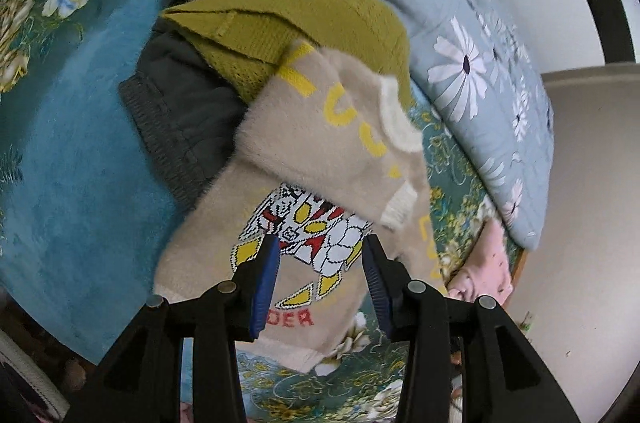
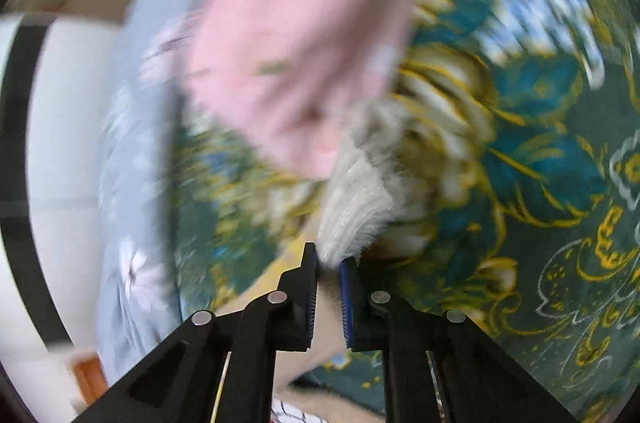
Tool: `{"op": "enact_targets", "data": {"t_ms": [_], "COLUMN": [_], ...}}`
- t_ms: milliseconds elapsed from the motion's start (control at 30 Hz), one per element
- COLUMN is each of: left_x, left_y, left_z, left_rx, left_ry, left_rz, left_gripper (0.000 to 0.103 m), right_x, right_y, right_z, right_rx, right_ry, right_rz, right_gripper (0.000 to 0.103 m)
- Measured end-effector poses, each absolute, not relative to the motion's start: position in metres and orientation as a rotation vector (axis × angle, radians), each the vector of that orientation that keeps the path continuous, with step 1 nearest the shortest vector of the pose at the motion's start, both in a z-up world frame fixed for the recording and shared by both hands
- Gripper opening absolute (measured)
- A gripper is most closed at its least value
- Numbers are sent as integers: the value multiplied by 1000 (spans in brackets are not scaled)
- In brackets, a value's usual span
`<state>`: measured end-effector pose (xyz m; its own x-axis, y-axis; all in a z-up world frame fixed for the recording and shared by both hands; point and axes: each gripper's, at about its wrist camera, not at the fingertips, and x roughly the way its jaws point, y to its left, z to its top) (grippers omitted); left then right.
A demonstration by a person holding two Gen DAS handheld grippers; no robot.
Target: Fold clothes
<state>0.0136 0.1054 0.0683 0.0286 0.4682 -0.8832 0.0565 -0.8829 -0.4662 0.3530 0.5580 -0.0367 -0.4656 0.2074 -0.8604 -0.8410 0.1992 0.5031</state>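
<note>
A fuzzy beige sweater (image 1: 304,159) with a robot print and yellow letters lies on the bed, one sleeve folded across its chest. My left gripper (image 1: 320,251) is open and hovers just above the print, holding nothing. My right gripper (image 2: 329,263) is shut on the sweater's white ribbed cuff (image 2: 356,199), which sticks up from between the fingertips. The right wrist view is blurred by motion. A pink garment (image 2: 296,35) lies beyond the cuff and also shows in the left wrist view (image 1: 486,271).
An olive knit sweater (image 1: 296,19) and dark grey clothes (image 1: 180,111) are piled behind the beige one. A light blue daisy quilt (image 1: 472,55) lies along the right. The bedspread (image 1: 72,151) is teal with flowers. The bed edge and floor (image 1: 580,203) are at right.
</note>
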Motion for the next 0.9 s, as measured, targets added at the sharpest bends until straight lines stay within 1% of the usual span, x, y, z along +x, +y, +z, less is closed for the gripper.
{"op": "enact_targets", "data": {"t_ms": [133, 233, 333, 400, 467, 567, 700, 800, 900], "left_x": [19, 23, 26, 28, 32, 37, 43, 49, 52], "left_y": [86, 71, 54, 38, 19, -10, -44, -59, -69], "left_z": [60, 56, 51, 47, 42, 34, 24, 15, 8], "left_rx": [-2039, -2041, -2048, -2059, -2070, -2090, -2120, -2150, -2173], "left_ry": [-624, -676, -702, -749, -801, -869, -944, -975, -972], "left_rz": [1910, 1901, 1908, 1913, 1918, 1936, 1955, 1951, 1944], "left_gripper": [43, 43, 43, 43, 43, 43, 43, 43, 43], "right_x": [303, 249, 201, 157, 122, 74, 26, 2, -13], "right_y": [541, 515, 482, 449, 417, 370, 306, 280, 268], "right_z": [18, 59, 85, 92, 88, 71, 29, 0, -25], "right_rx": [-681, -739, -847, -959, -1059, -1201, -1426, -1560, -1659], "right_ry": [1402, 1286, 1172, 1086, 1041, 1023, 947, 892, 850], "right_rz": [1662, 1878, 2056, 2177, 2261, 2335, 2352, 2330, 2294], "right_gripper": [11, 11, 11, 11, 11, 11, 11, 11, 16]}}
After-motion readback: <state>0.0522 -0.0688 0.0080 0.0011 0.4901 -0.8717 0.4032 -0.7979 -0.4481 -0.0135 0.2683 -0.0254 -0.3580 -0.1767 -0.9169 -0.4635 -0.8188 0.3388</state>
